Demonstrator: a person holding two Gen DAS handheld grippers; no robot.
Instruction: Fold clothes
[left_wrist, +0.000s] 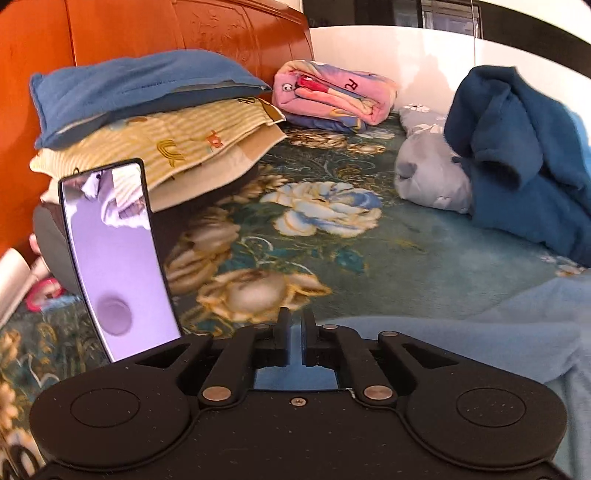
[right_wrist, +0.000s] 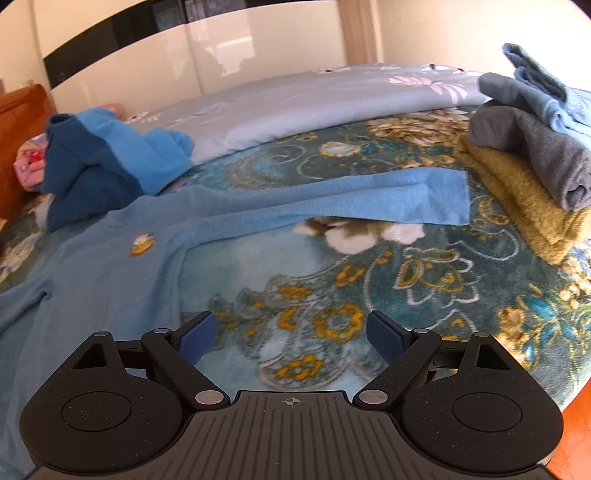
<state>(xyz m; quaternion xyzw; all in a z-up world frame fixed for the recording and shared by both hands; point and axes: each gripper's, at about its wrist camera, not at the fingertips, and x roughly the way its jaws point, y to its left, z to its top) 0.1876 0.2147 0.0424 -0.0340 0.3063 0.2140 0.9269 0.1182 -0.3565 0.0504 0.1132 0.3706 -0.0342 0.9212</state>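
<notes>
A light-blue sweater (right_wrist: 103, 266) with a small flower badge lies flat on the floral bed blanket (right_wrist: 332, 295). One of its sleeves (right_wrist: 369, 199) stretches out to the right. My right gripper (right_wrist: 290, 332) hovers over bare blanket just right of the sweater's body, jaws wide open and holding nothing. In the left wrist view the same sweater (left_wrist: 480, 332) fills the lower right. My left gripper (left_wrist: 295, 328) sits at its near edge, its fingers a narrow slit apart; sweater cloth shows through the slit, but nothing looks pinched.
Stacked pillows (left_wrist: 147, 122) and a pink folded blanket (left_wrist: 332, 96) lean against the orange headboard (left_wrist: 147, 29). A dark blue garment heap (left_wrist: 517, 147) lies behind the sweater. Folded grey and mustard cloths (right_wrist: 524, 177) stand at the right, near the bed's edge (right_wrist: 569, 398). A phone (left_wrist: 114, 254) stands at the left.
</notes>
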